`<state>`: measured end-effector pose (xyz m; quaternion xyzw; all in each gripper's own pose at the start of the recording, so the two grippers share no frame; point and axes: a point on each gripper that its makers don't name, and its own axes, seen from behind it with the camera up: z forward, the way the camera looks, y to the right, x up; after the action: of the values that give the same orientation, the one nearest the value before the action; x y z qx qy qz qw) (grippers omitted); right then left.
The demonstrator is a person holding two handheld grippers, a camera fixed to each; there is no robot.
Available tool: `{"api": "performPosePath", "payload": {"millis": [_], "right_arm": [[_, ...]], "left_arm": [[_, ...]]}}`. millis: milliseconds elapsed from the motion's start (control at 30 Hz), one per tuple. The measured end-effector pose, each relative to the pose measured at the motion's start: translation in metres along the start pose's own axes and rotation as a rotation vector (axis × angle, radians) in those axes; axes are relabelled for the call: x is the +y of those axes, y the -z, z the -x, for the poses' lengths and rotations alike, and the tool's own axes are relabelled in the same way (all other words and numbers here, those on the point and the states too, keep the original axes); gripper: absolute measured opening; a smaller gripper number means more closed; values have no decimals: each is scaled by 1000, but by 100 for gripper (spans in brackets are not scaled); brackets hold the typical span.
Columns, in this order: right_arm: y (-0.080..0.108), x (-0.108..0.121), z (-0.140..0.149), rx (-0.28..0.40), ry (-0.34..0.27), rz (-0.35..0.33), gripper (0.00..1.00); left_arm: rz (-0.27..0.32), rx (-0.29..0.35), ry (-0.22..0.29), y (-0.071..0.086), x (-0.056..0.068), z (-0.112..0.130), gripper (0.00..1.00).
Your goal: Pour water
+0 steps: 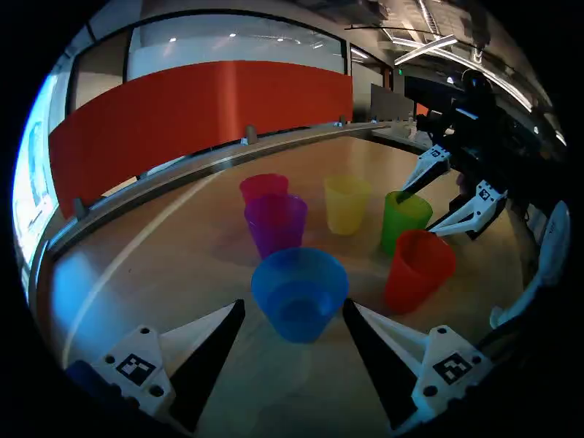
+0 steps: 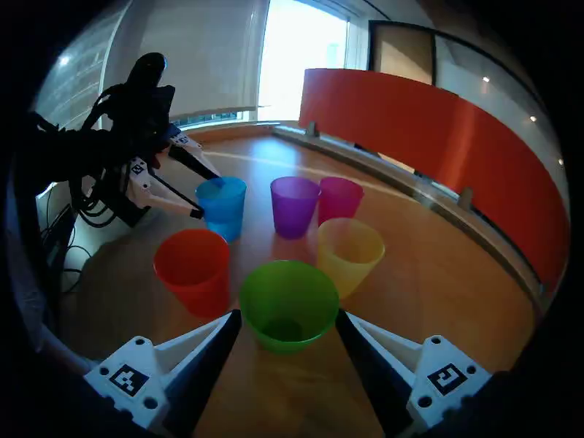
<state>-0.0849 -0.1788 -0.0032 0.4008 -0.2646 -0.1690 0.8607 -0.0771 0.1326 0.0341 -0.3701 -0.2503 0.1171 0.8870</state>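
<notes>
— What carries everything?
— A wooden counter [image 1: 182,241], with a red screen [image 1: 197,109] along its edge, far ahead of the left jaws.
— The left gripper [image 1: 293,303]?
— Jaws spread wide, a blue cup [image 1: 299,292] upright between the tips; I cannot tell whether they touch it.
— The right gripper [image 2: 287,314]?
— Wide too, either side of a green cup [image 2: 288,303]. An orange cup [image 2: 193,270] stands just ahead-left of those jaws; a yellow cup [image 2: 350,255], a purple cup [image 2: 294,206] and a pink cup [image 2: 339,198] stand ahead.
</notes>
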Motion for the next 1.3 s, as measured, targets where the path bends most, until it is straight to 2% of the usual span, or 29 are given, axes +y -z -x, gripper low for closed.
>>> {"api": "performPosePath", "payload": {"millis": [667, 933, 1067, 1200, 1300], "right_arm": [[-15, 2, -5, 11, -16, -10, 100], [-17, 2, -4, 15, -18, -12, 92], [-16, 2, -4, 18, -21, -11, 92], [-16, 2, -3, 19, -24, -11, 92], [-16, 2, -3, 20, -26, -10, 91]], "left_arm": [[40, 8, 31, -17, 6, -9, 100], [42, 8, 41, -20, 7, -10, 100], [48, 8, 52, -21, 8, -10, 97], [49, 6, 67, -22, 7, -10, 87], [54, 6, 71, -23, 8, -10, 87]]}}
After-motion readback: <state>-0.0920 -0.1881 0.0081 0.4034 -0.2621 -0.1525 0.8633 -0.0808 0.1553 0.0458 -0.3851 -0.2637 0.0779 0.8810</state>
